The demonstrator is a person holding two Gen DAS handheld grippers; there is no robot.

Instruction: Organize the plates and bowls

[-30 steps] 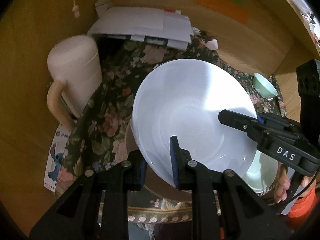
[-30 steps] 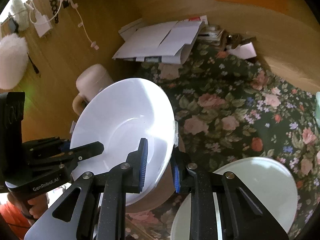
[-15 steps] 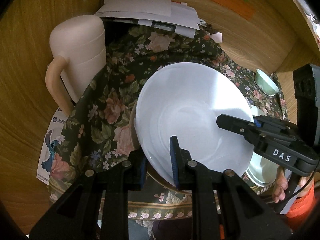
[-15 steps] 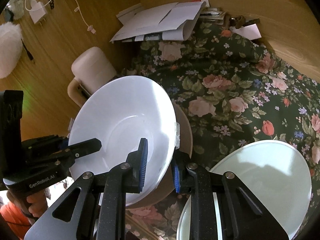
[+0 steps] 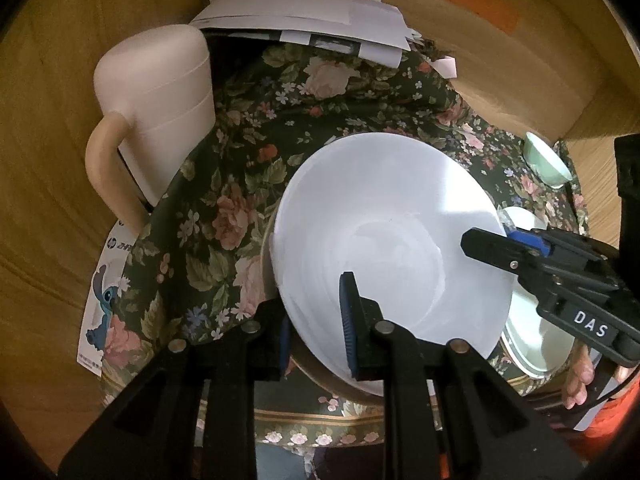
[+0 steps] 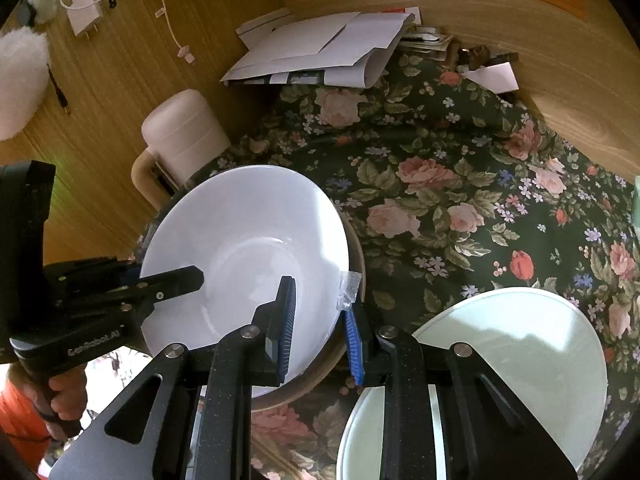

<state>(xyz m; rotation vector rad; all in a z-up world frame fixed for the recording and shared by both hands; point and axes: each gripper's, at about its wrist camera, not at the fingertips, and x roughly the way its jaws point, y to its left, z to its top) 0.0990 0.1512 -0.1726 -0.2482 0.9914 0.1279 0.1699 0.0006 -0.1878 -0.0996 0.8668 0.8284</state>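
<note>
A large white bowl [image 5: 384, 232] is held tilted over a tan dish [image 5: 320, 372] on the floral cloth; whether the two touch I cannot tell. My left gripper [image 5: 314, 320] is shut on the bowl's near rim, one pad inside and one outside. In the same view my right gripper [image 5: 496, 240] clamps the bowl's right rim. The right wrist view shows the white bowl [image 6: 248, 240] with my right gripper [image 6: 320, 320] shut on its edge, and the left gripper [image 6: 168, 276] on the opposite side. The tan dish [image 6: 354, 248] peeks out beneath.
A pale green plate [image 6: 520, 352] lies to the right of the bowl. A small green bowl [image 5: 546, 160] sits at the far right. A cream jug [image 5: 160, 100] stands left, with papers [image 5: 304, 20] at the back against the wooden wall. A person's hand [image 6: 64, 396] grips the left handle.
The white bowl has come down a little toward the tan dish. Both grippers keep their hold on its rim.
</note>
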